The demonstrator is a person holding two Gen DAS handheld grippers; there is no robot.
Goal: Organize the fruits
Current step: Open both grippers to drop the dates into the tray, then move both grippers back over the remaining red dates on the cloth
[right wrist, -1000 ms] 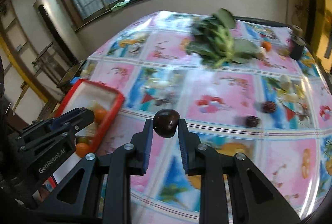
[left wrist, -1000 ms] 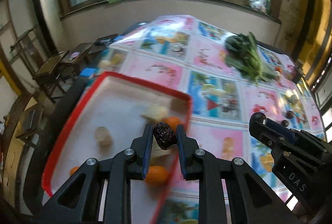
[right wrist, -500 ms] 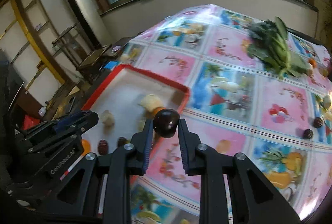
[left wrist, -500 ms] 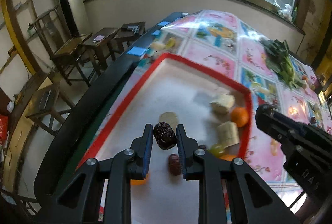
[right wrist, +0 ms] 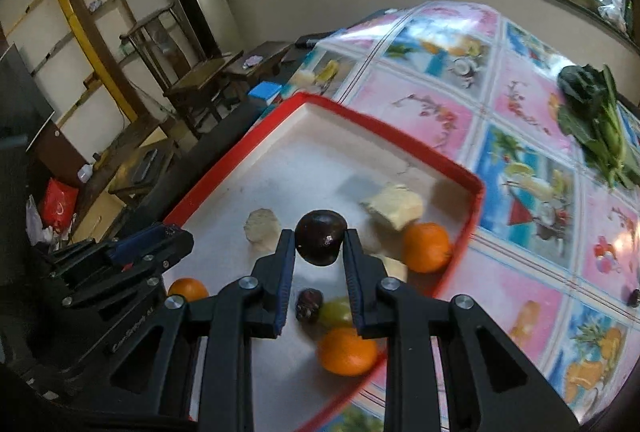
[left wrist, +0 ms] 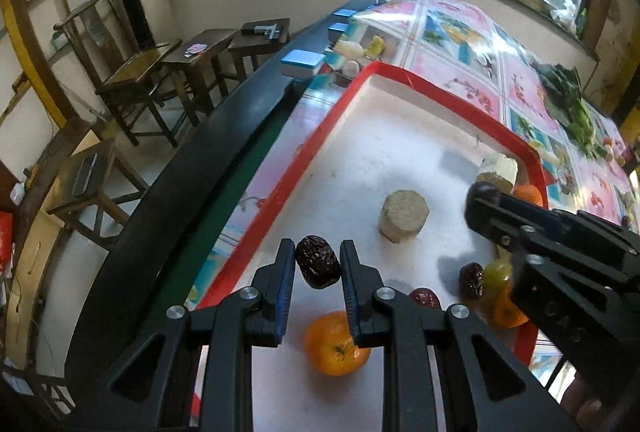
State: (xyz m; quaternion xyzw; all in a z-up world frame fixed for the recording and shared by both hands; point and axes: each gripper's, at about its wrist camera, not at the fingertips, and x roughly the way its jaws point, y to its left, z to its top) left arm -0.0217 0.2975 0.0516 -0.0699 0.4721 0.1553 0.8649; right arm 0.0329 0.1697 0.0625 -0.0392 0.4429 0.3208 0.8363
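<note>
My left gripper (left wrist: 318, 266) is shut on a wrinkled dark red date (left wrist: 317, 267) above the near left part of the red-rimmed white tray (left wrist: 320, 130). My right gripper (right wrist: 320, 246) is shut on a smooth dark round fruit (right wrist: 320, 237) above the same tray (right wrist: 400, 136). In the tray lie oranges (left wrist: 334, 346) (right wrist: 426, 247) (right wrist: 347, 350), dates (left wrist: 471, 280) (right wrist: 309, 304), a green grape (right wrist: 336, 311) and pale cut pieces (left wrist: 404, 216) (right wrist: 394, 206). The right gripper also shows in the left wrist view (left wrist: 560, 256), and the left one shows in the right wrist view (right wrist: 120, 268).
The table has a pink and blue fruit-print cloth (right wrist: 520, 120). Leafy greens (right wrist: 596, 120) lie at its far right. A dark fruit (right wrist: 633, 297) lies on the cloth at the right. Wooden chairs and small tables (left wrist: 160, 72) stand beyond the table's dark left edge (left wrist: 200, 192).
Both grippers have moved left from over the cloth to over the tray, each still holding its fruit. The tray now fills the middle of both views.
</note>
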